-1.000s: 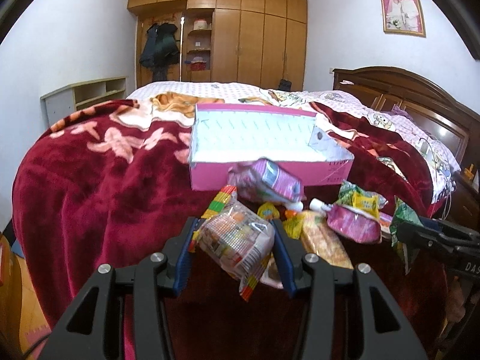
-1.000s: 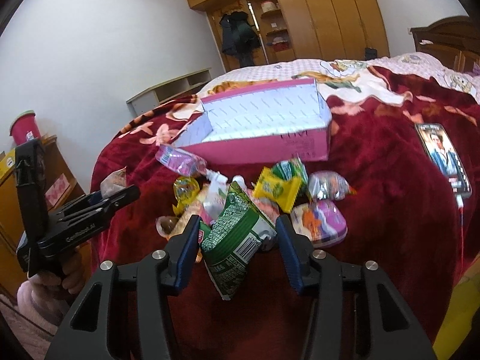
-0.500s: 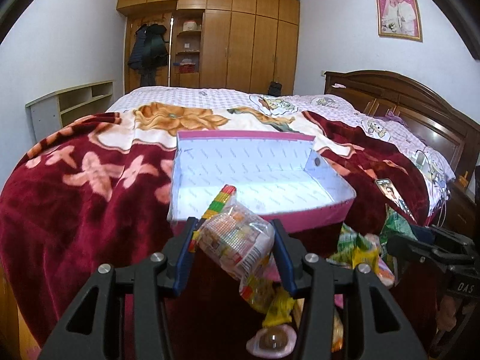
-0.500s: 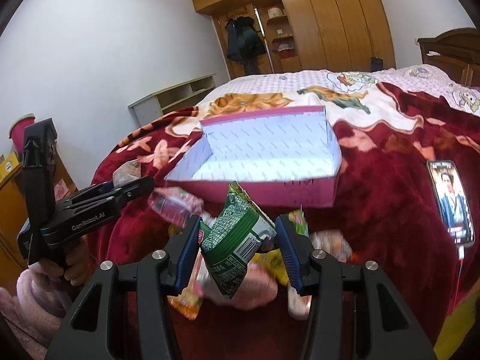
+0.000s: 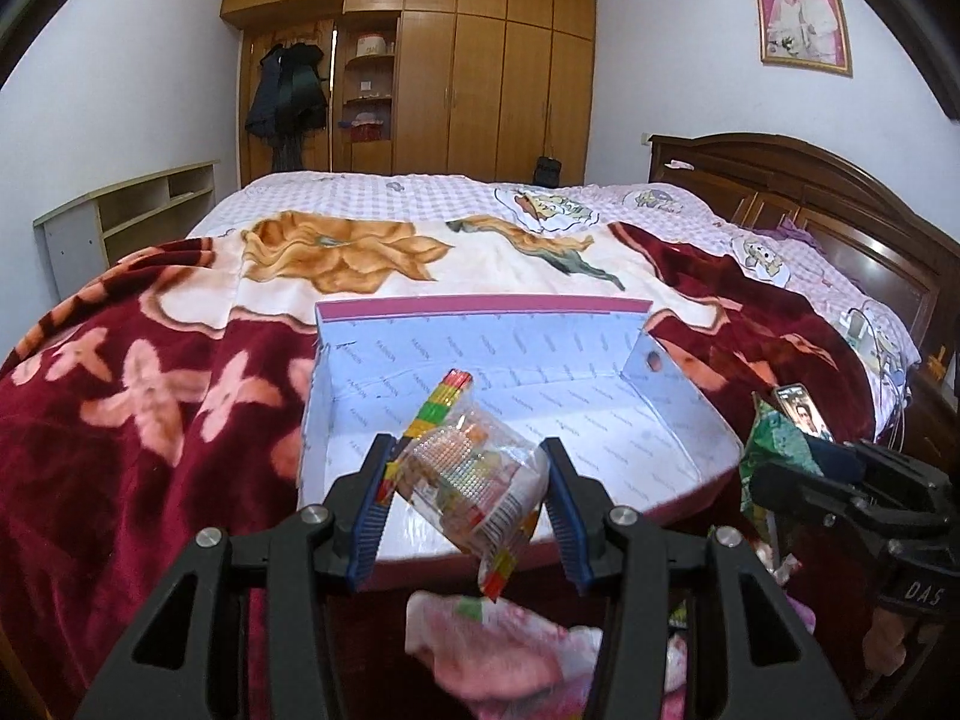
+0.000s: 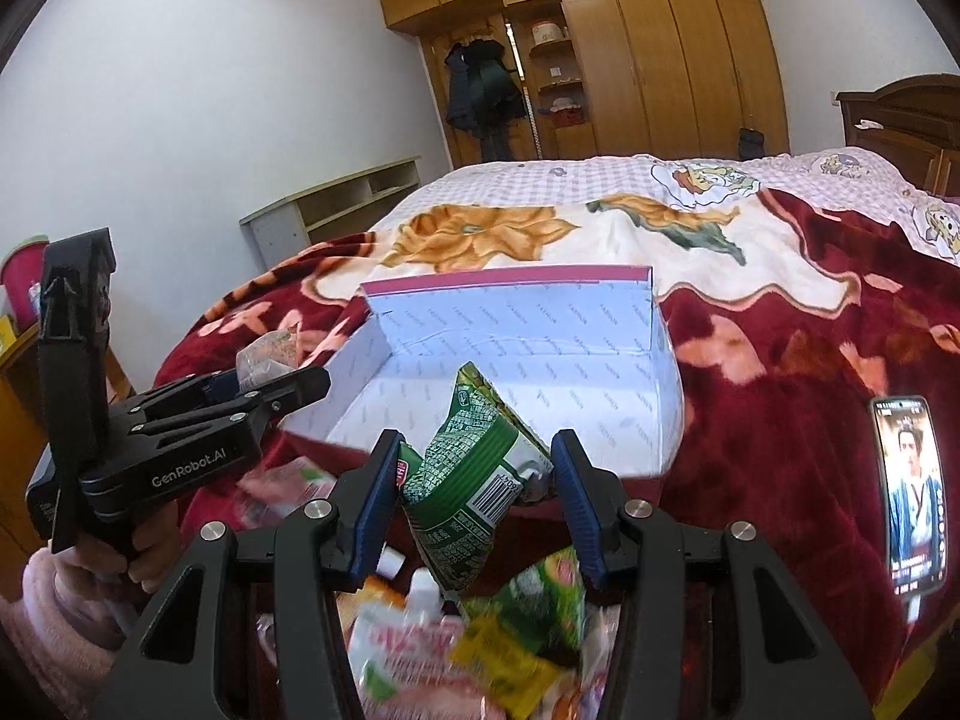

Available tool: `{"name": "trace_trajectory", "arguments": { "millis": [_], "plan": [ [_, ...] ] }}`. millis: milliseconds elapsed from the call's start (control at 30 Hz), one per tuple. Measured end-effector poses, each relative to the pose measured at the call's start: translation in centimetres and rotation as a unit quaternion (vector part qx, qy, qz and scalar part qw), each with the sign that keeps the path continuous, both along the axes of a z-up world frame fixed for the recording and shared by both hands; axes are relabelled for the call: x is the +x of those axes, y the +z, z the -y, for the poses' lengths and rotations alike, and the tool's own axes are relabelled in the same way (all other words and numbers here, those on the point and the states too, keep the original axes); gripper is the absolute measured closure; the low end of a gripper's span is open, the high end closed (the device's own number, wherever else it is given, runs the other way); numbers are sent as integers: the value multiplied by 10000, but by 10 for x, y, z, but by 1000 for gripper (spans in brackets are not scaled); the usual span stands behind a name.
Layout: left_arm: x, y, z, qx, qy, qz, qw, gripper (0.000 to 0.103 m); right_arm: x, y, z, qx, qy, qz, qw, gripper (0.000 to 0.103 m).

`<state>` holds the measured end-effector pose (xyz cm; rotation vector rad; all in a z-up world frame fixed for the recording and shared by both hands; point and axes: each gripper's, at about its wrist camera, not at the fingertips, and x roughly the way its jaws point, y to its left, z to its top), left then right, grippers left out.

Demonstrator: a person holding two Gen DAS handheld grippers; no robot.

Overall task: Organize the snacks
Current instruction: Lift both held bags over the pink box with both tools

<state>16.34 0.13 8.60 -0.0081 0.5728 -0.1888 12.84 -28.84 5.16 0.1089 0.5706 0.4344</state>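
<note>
My left gripper (image 5: 465, 495) is shut on a clear snack bag with colourful edges (image 5: 474, 480) and holds it over the near edge of the open pink box (image 5: 480, 306), whose white inside is bare. My right gripper (image 6: 474, 495) is shut on a green snack packet (image 6: 474, 468), held just in front of the same box (image 6: 510, 279). The left gripper also shows in the right wrist view (image 6: 288, 381), and the right gripper in the left wrist view (image 5: 774, 480). Several loose snacks (image 6: 480, 642) lie on the blanket below both grippers.
The box sits on a dark red flowered blanket (image 5: 120, 420) on a bed. A phone (image 6: 912, 480) lies on the blanket right of the box. A wooden headboard (image 5: 810, 198) is at the right, a wardrobe (image 5: 480, 72) behind.
Both grippers have risen and moved forward toward the box with their snacks. The snack pile has dropped below the fingers, and the box interior now fills the middle of both views.
</note>
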Motion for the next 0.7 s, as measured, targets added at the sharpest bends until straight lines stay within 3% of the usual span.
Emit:
{"name": "trace_trajectory", "arguments": {
  "millis": [400,533,700],
  "plan": [
    [49,-13,10,6,4,-346,9994,53,47,-11,3,-57,-149,-193,9997,52],
    [69,-22,7,-84,44,-770,9970,53,63,-19,4,-104,-217,-339,9991,52],
    [85,-26,-1,-221,91,-952,9952,52,80,-30,2,-154,-260,-550,9980,52]
  ]
}}
